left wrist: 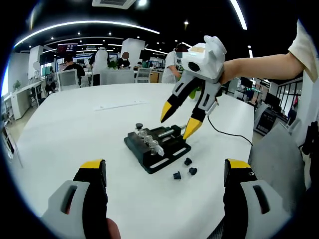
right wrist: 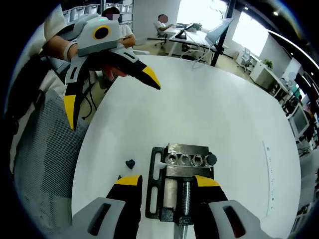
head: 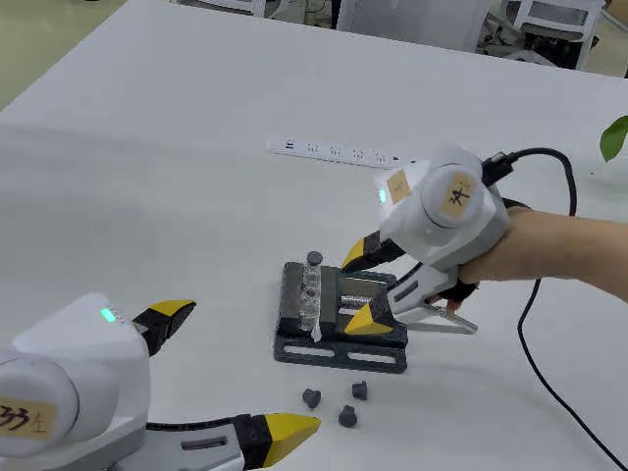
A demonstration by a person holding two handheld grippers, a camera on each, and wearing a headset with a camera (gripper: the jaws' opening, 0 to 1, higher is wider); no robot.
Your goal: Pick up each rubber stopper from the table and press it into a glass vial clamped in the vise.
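Over the vise (head: 339, 353), the right gripper (head: 359, 288) hangs spread, empty; at 7 o'clock the left gripper (head: 235, 368) gapes empty; three stoppers (head: 311, 397) lie at the vise's 6 o'clock.

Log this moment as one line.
right gripper open above black vise | one glass vial stoppered | three dark rubber stoppers loose on white table | left gripper open, empty

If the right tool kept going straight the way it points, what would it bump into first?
Probably the vise: the right tool aims, jaws open, at its screw end, though depth is hard to judge.
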